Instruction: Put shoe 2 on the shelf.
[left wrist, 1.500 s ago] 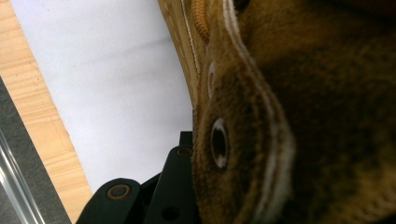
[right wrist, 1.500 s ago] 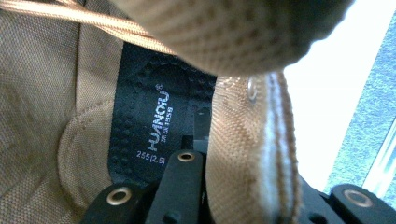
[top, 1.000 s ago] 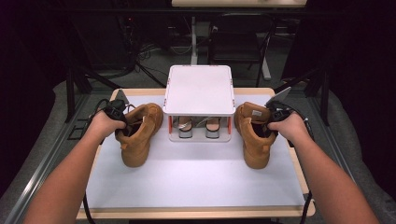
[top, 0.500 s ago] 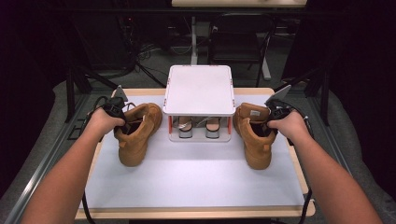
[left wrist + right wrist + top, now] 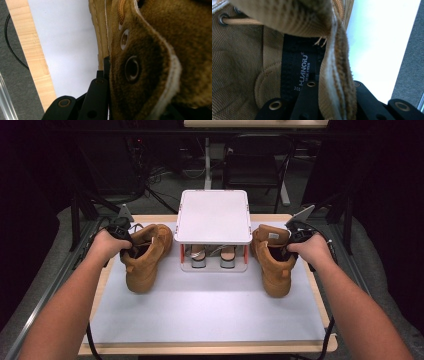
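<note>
- Left boot (image 5: 146, 256): a tan suede lace-up boot is seen in the high view at about 9 o'clock of the white rack (image 5: 214, 216), toe pointed toward the near edge of the table (image 5: 200, 347). In the left gripper view its collar (image 5: 150, 65), with two metal eyelets, is seen at close range.
- Left gripper (image 5: 120, 231): the jaws are closed on the collar of the left boot; one black jaw lies against the outer suede in the left gripper view.
- Right boot (image 5: 274, 261): the matching boot is placed at about 3 o'clock of the rack, on the white mat (image 5: 200, 310).
- Right gripper (image 5: 296, 239): the jaws are clamped on the collar edge (image 5: 337, 82) of the right boot, one jaw inside and one outside.
- Label (image 5: 298, 67): a black tag sewn inside the right boot carries pale lettering that reads roughly "HUANQIU", with smaller print below that is too small to be read.
- Rack: a second pair of shoes (image 5: 212, 257) is stored beneath its white top.
</note>
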Tool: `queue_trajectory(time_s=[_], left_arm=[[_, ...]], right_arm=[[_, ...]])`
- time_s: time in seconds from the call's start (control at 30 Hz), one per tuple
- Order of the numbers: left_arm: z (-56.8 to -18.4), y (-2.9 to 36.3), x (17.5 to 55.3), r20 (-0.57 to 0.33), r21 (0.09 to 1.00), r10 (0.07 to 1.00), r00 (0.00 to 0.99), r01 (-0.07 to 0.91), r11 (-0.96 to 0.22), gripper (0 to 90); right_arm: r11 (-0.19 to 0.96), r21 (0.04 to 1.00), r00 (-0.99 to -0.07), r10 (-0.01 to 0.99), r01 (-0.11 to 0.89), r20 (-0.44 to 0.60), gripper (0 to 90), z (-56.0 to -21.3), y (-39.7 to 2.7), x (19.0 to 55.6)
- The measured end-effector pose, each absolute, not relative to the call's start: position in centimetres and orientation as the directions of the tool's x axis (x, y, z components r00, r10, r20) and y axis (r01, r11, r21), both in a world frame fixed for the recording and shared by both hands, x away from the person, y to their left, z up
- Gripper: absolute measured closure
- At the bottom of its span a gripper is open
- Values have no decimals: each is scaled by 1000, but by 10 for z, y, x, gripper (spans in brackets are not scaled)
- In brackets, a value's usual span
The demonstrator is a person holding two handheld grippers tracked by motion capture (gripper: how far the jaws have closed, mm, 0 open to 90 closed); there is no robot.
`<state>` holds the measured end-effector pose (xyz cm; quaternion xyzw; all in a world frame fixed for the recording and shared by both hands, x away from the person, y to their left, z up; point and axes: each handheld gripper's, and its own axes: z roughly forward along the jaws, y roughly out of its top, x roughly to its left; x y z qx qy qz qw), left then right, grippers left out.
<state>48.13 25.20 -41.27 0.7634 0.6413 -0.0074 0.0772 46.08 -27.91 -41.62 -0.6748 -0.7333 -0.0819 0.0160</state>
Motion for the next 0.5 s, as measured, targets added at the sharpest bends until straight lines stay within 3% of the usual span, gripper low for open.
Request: queue_trajectory(time_s=[0.5], left_arm=[[-392, 255, 499, -135, 140, 986, 94, 987, -75, 865]], right_arm=[[24, 139, -42, 991, 990, 128, 860, -382, -284, 477]])
